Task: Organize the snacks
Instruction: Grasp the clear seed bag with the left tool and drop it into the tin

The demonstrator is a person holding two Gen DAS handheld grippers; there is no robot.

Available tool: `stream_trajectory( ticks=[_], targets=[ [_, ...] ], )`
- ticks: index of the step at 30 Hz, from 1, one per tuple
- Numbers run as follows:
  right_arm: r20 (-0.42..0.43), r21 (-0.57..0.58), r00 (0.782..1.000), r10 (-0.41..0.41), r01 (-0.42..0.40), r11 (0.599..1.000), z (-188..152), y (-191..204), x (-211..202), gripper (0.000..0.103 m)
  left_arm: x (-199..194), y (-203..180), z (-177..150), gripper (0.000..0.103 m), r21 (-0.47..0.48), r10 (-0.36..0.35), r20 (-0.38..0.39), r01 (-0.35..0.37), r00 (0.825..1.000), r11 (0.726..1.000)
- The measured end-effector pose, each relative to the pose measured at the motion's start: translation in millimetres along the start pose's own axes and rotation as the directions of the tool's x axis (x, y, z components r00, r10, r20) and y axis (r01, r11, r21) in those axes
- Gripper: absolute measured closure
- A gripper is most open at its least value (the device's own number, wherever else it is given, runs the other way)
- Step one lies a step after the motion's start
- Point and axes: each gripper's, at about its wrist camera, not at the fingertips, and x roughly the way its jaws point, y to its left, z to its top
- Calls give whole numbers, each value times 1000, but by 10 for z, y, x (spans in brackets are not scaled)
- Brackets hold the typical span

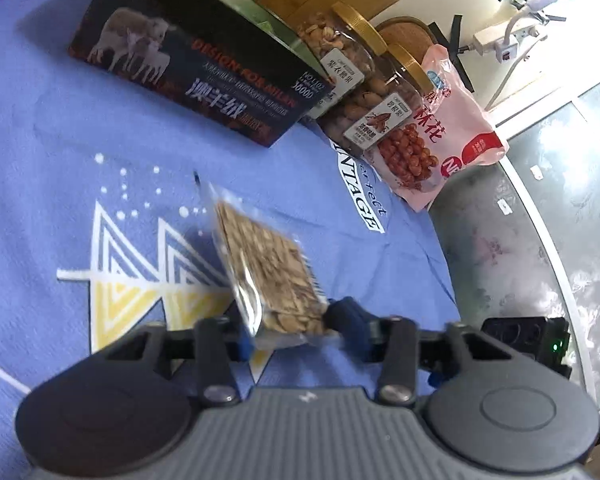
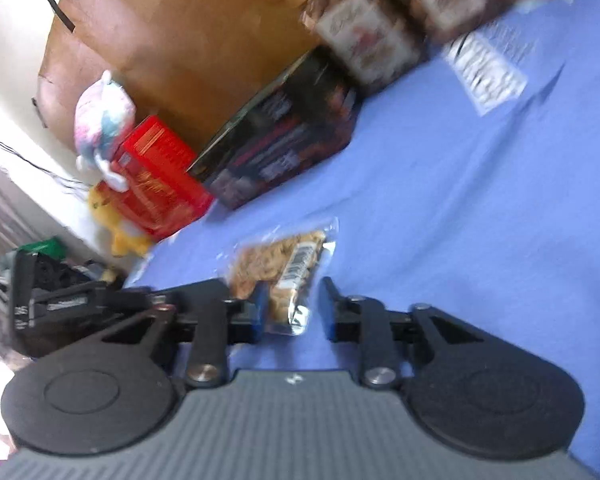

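Left claw (image 1: 288,330): closed on the lower end of a clear flat pouch of brown sliced nuts (image 1: 268,276), which sticks up tilted, clear of the cloth.
Right claw (image 2: 290,312): jaws apart around a second clear pouch of pale nuts with a barcode label (image 2: 288,276); the near-left pad seems to touch the pouch, the other stands off; whether the pouch is lifted or lying on the cloth I cannot tell.
Step in hand (judged): carrying the loose pouches toward the snacks grouped at the back.
Handling advice: grip the pouch body, not the thin sealed edge; film is slippery and the contents shift, so keep the left pouch from swinging; close the right claw squarely before lifting.
Worktop cover: blue cloth printed with white and yellow triangles (image 1: 112,184), lying wrinkled.
Middle ground: dark rectangular carton with a sheep picture (image 1: 196,64), standing on the cloth.
Just beside the carton: two clear gold-lidded jars of nuts (image 1: 364,80), then a pink bag of coated peanuts (image 1: 448,132), leaning.
Worktop edge: patterned glass surface (image 1: 532,264), bare beyond the cloth.
Far left, right-wrist view: red box (image 2: 156,176), pastel plush toy (image 2: 100,120), yellow plush (image 2: 120,236).
Room: wooden panel (image 2: 180,40), white wall, power strip with cables (image 1: 500,40).
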Motion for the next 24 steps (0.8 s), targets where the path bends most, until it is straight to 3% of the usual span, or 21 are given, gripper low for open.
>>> stream_trajectory(
  ticks=[3,7,13,16,17,18,22,24],
  targets=[
    [-14,-27,1000,-3,3,1000,-20,64,60,85,-6,89,-32,86,-31,6,12,-6,1000,1000],
    [-19,-6,1000,16,-16,1000,-3,12,35,86,-84,275,-59,88,-105,-51,24,53,998,993],
    [23,-50,999,34,-33,998,38,102,-114,82,-329,268,-106,88,-78,-92,57,97,994,992],
    [15,-43,997,74,-74,996,68,152,-137,70,-491,167,-123,88,-23,-117,92,119,989,993],
    [7,-29,996,86,-86,996,70,160,-124,59,-546,128,-126,88,-5,-130,104,132,986,991],
    [-4,-10,995,104,-104,995,70,165,-105,54,-589,87,-130,88,10,-140,114,140,983,990],
    [-39,112,969,246,-240,964,65,143,-20,54,-712,-60,-137,88,63,-168,144,160,975,985],
    [-38,142,960,278,-270,952,75,150,5,55,-733,-91,-129,87,75,-178,149,168,973,983]
  ],
)
